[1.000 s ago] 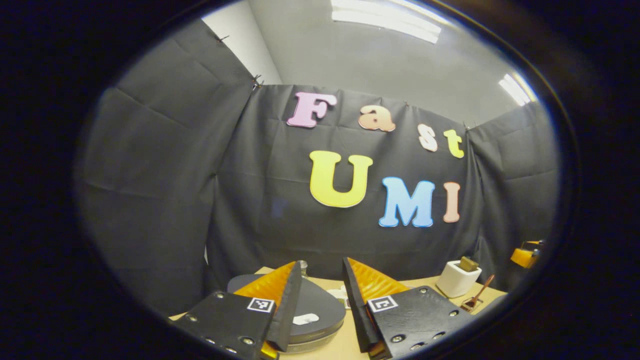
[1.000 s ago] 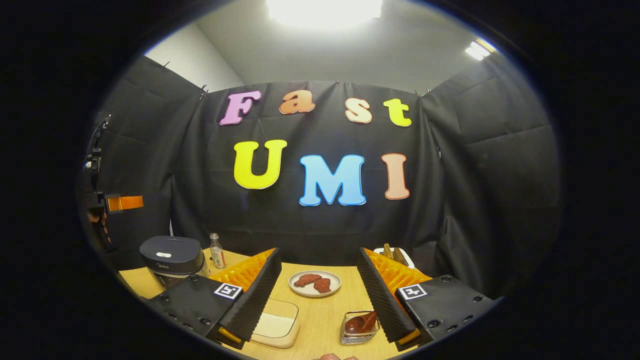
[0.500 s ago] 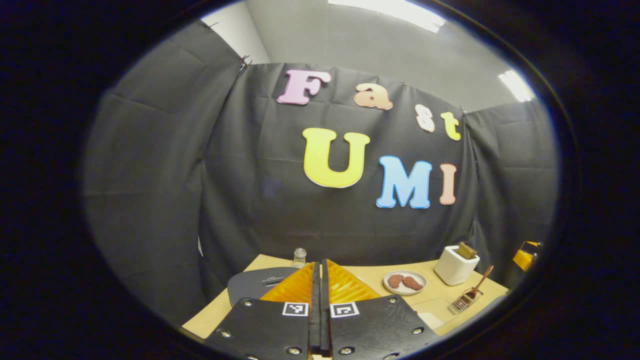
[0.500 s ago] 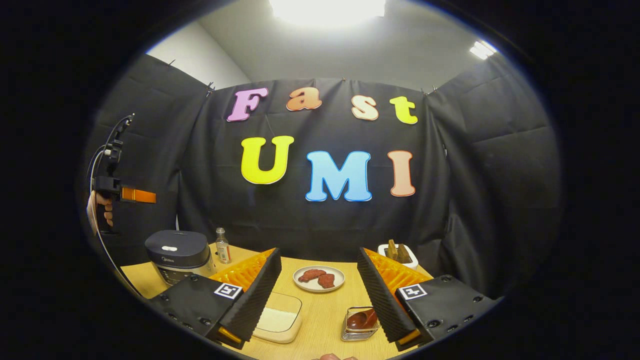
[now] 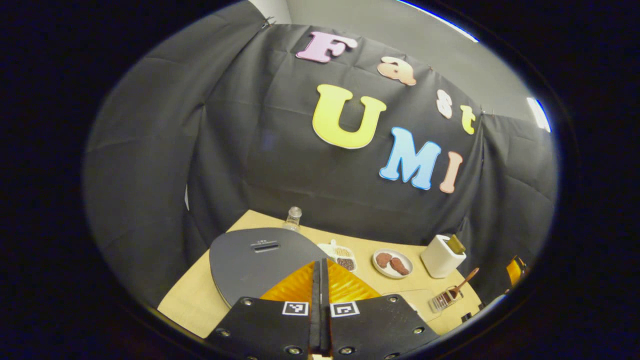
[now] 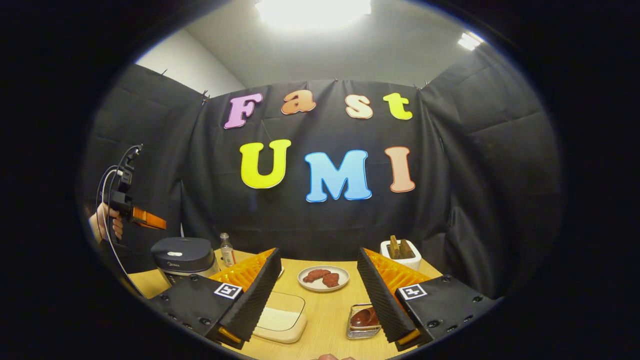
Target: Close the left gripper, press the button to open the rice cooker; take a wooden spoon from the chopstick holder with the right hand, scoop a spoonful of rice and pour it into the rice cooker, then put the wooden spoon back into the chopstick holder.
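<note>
My left gripper [image 5: 320,265] is shut with nothing between its fingers, hovering above the dark grey lid of the rice cooker [image 5: 255,257]. From the right gripper view, the left gripper [image 6: 147,219] hangs in a hand well above the closed rice cooker [image 6: 182,255]. My right gripper [image 6: 318,254] is open and empty over the table's front. A wooden spoon [image 5: 466,284] leans in a small wire holder [image 5: 445,299]; its bowl [image 6: 364,317] lies in the wire holder [image 6: 364,327] by my right finger. A clear box of rice [image 6: 281,320] lies by the other finger.
A plate of brown meat [image 6: 323,277] sits mid-table, with a white holder [image 6: 401,255] of wooden pieces at the back right. A small bottle [image 6: 228,249] stands behind the cooker. A small dish of grains [image 5: 340,252] lies beside the lid. Black cloth walls enclose the wooden table [image 6: 330,305].
The left gripper went from open to shut, then tilted down over the cooker lid. In the right gripper view it has dropped lower. The right gripper has barely moved.
</note>
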`<state>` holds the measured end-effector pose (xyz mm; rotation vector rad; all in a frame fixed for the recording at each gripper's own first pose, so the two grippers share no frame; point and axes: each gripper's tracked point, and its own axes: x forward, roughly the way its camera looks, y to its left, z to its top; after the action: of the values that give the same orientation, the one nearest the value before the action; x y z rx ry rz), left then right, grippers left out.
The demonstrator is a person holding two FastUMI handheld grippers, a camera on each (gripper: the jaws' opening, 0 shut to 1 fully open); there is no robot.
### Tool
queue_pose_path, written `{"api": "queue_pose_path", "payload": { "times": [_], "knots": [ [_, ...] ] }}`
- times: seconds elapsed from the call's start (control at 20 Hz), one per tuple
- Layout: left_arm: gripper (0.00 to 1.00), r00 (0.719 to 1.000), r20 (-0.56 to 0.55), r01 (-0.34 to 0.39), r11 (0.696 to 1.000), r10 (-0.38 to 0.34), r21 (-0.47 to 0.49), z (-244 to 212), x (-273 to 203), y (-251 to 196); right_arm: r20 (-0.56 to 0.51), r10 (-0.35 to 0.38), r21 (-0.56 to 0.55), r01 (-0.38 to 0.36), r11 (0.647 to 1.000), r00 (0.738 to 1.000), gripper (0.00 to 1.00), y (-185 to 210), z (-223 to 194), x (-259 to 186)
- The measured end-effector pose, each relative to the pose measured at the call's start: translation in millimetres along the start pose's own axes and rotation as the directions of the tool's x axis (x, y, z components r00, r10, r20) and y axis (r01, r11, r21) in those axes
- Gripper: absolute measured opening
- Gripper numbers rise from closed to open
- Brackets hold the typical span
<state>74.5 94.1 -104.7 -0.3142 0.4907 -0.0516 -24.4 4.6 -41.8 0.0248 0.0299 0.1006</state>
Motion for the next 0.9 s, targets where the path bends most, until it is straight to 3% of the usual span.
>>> {"api": "queue_pose_path", "payload": {
  "times": [0.4, 0.9],
  "knots": [
    [0.00, 0.991, -0.121, -0.050, 0.996, 0.058, 0.074, -45, 27, 11, -0.001, -0.001, -0.014, 0.001, 1.000, 1.000, 0.98, -3, -9, 5],
    [0.00, 0.975, -0.175, -0.096, 0.968, 0.139, 0.230, -74, 39, 12, 0.038, 0.004, 0.045, -0.006, 0.999, 0.999, 0.95, -17, -11, 4]
  ]
}}
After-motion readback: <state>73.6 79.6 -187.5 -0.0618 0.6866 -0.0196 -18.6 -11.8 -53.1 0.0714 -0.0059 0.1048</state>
